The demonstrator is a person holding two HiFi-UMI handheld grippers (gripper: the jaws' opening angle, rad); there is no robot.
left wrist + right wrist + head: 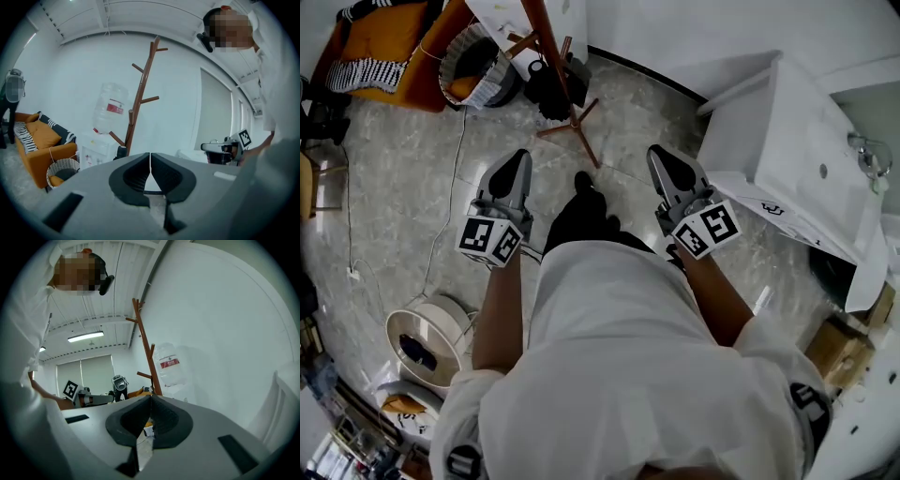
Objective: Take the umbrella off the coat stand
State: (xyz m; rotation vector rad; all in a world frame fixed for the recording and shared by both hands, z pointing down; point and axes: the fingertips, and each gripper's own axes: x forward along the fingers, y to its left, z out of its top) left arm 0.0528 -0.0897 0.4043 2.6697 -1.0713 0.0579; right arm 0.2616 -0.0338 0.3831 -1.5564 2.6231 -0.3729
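The brown wooden coat stand rises ahead on the marble floor, its pegs bare in the left gripper view and the right gripper view. A black thing sits low by its pole, also in the left gripper view; I cannot tell whether it is the umbrella. My left gripper is held level toward the stand, jaws shut with nothing between them. My right gripper is beside it, jaws also shut and empty. Both are well short of the stand.
An orange sofa and a wicker basket stand left of the stand. A water bottle sits on a white dispenser behind it. A white cabinet with a sink is at the right. A round white container and a cable lie at the left.
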